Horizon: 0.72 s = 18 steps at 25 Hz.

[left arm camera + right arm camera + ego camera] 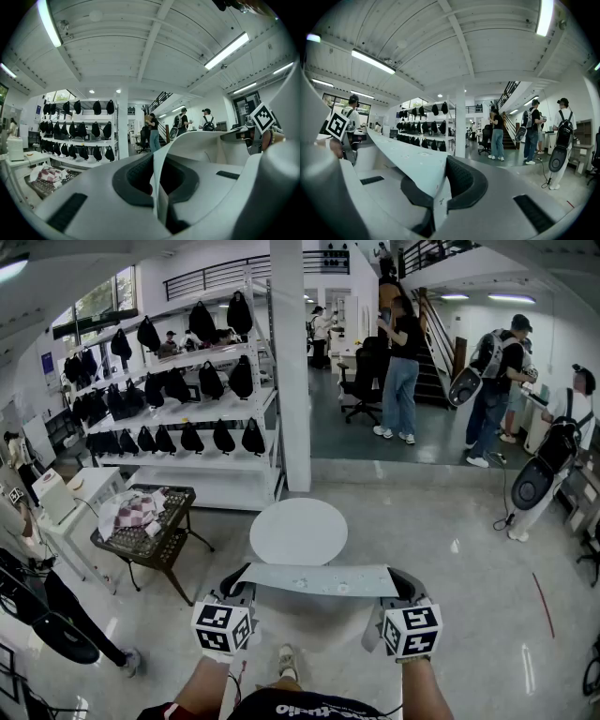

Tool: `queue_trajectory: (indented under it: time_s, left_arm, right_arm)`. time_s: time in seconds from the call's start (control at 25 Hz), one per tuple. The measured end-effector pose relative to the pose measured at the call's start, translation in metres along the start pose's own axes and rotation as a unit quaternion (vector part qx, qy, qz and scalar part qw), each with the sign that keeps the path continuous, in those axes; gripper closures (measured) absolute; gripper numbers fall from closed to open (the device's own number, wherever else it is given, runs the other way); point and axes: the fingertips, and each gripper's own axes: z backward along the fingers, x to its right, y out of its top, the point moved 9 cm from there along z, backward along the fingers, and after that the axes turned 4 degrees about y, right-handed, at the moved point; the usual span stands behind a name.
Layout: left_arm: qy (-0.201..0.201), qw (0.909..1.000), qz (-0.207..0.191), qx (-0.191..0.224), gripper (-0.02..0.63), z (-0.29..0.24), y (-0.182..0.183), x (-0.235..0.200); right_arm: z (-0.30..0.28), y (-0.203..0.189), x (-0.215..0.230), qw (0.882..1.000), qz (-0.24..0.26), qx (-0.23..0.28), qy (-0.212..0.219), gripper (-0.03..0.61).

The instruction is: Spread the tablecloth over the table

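Note:
A pale tablecloth [319,578] with small prints hangs stretched flat between my two grippers, just in front of a round white table [298,530]. My left gripper [240,583] is shut on the cloth's left corner; in the left gripper view the cloth [161,187] runs out from between the dark pads [136,176]. My right gripper [401,585] is shut on the right corner, and in the right gripper view the cloth [410,161] stretches away to the left from the pads [464,180]. Both grippers sit level, near side of the table.
A dark mesh table [150,531] with checked cloth on it stands to the left. White shelves of black bags [187,399] line the back left beside a white pillar [291,362]. Several people [401,367] stand at the back and right. A person's legs [56,615] are at far left.

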Motion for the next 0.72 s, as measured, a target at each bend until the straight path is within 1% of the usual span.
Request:
queue_trajectory:
  time_s: [0.44, 0.72]
  left_arm:
    - [0.0, 1.0, -0.003, -0.003, 0.594, 0.0036, -0.0005, -0.002]
    - [0.001, 1.0, 0.001, 0.001, 0.594, 0.0071, 0.0007, -0.0036]
  right_arm:
    - [-0.001, -0.0026, -0.0028, 1.0, -0.003, -0.006, 0.002, 0.551]
    - [-0.0002, -0.0019, -0.0054, 1.0, -0.017, -0.001, 0.004, 0.551]
